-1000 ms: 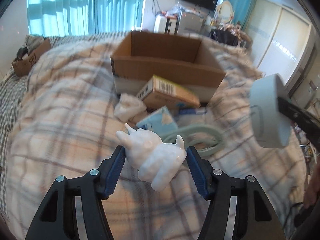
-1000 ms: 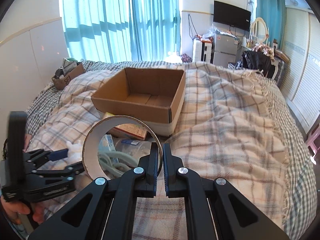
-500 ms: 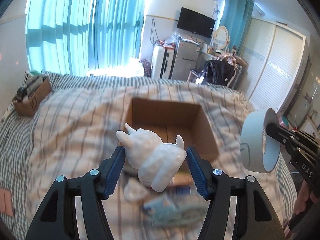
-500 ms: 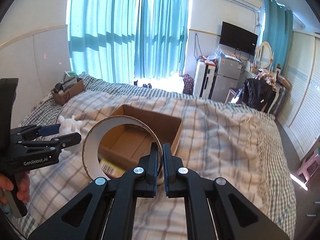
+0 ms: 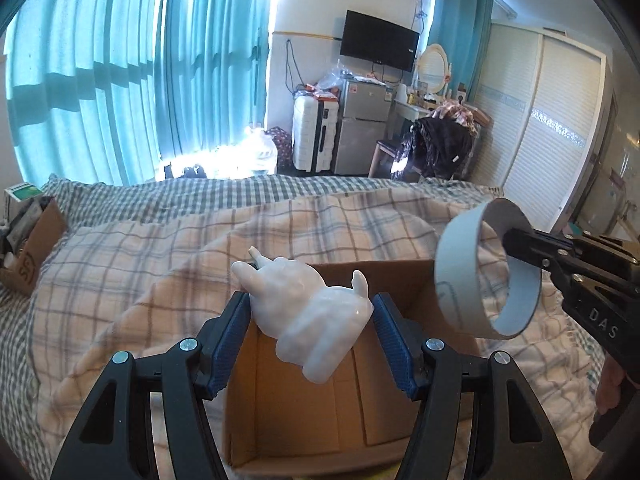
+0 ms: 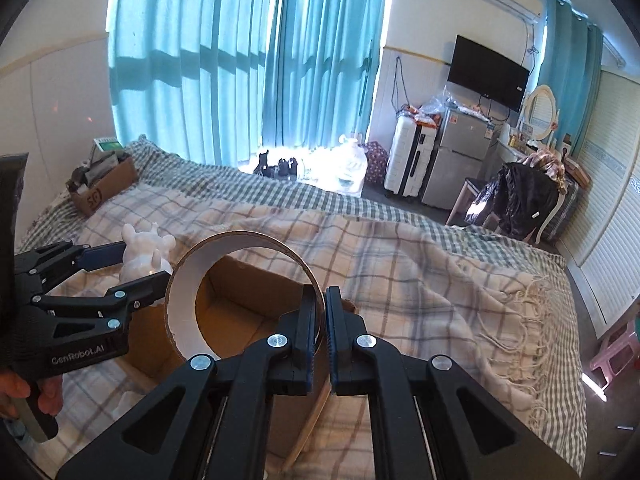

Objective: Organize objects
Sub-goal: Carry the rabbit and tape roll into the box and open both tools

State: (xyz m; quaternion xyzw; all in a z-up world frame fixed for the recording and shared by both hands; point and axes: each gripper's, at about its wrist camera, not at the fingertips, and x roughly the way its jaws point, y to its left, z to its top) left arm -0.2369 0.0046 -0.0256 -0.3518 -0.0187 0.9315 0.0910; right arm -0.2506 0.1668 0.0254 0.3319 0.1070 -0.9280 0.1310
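My left gripper is shut on a white animal figurine and holds it in the air above the open cardboard box. The figurine also shows in the right wrist view between the left gripper's fingers. My right gripper is shut on the rim of a white tape ring, held over the box. In the left wrist view the ring hangs at the right, over the box's right side.
The box sits on a plaid blanket covering the bed. A small cardboard box of clutter stands at the bed's far left. Beyond the bed are blue curtains, a suitcase, a fridge and a chair.
Both grippers rose from the bed and moved forward over the box with their objects. The loose items in front of the box have dropped out of view.
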